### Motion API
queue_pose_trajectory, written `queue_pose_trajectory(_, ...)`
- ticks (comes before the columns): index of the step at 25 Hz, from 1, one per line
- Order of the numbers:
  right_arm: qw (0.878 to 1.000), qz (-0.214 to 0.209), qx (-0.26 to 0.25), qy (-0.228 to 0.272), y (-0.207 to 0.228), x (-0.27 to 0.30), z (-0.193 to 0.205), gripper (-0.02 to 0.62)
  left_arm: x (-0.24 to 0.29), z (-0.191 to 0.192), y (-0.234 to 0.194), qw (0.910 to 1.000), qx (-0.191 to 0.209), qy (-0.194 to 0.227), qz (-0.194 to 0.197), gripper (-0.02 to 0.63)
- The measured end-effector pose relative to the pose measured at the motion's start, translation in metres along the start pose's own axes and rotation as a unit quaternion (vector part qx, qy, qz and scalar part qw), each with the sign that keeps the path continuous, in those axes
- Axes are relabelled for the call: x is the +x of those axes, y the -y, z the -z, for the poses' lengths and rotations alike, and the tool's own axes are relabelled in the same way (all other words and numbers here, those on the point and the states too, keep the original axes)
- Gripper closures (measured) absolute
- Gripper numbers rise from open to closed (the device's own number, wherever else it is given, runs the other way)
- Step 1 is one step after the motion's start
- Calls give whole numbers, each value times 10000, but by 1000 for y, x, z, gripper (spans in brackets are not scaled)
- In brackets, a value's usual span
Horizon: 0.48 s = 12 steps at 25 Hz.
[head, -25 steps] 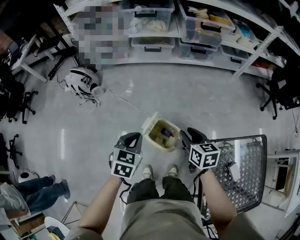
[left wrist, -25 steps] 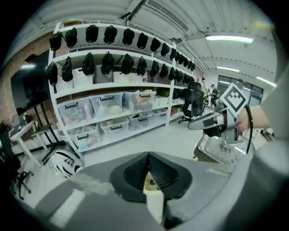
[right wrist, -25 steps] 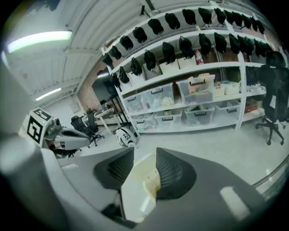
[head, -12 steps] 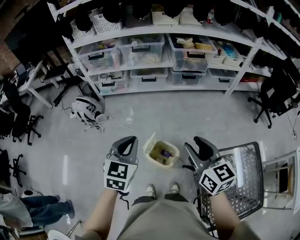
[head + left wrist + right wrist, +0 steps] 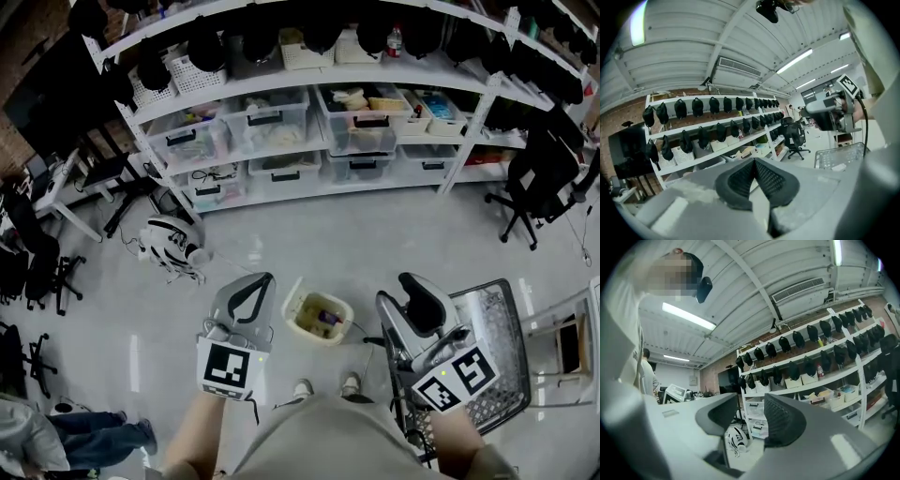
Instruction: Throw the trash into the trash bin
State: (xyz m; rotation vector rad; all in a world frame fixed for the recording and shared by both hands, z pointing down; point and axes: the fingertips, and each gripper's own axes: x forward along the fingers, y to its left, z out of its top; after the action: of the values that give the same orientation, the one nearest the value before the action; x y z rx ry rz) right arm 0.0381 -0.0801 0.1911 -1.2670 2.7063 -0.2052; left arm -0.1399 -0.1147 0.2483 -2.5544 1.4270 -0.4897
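A cream trash bin (image 5: pixel 297 304) stands open on the grey floor just ahead of my feet, with some trash (image 5: pixel 325 319) lying inside, one piece purple. My left gripper (image 5: pixel 255 281) is held up to the left of the bin, its jaws shut with nothing between them. The left gripper view shows the left gripper (image 5: pixel 753 161) with its pads meeting at the tip, pointing toward the shelves. My right gripper (image 5: pixel 394 291) is raised to the right of the bin. Seen in its own view, the right gripper (image 5: pixel 750 413) is open, with an empty gap between the pads.
A wire cart (image 5: pixel 497 352) stands close on my right. White shelving (image 5: pixel 309 122) with plastic tubs and dark caps lines the far wall. A white and black helmet (image 5: pixel 171 239) lies on the floor at left. Office chairs (image 5: pixel 539 178) stand at both sides; a person (image 5: pixel 89 439) stands at lower left.
Both grippers have risen and tipped up toward level. The head view has lifted, so the shelves now fill the top. The bin has not moved. The right jaws stand slightly wider.
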Motion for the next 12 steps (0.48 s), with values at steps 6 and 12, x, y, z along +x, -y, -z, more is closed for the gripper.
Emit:
queue_pose_trajectory(6,9957,398,-718,-439,27,-14,5,411,22,-10,20,9992,-16,10,391,603)
queue_pose_trajectory(12,9821,1020,-905,-1299,90,-54,36,391,65,-17,64,9947,27,73,1026,603)
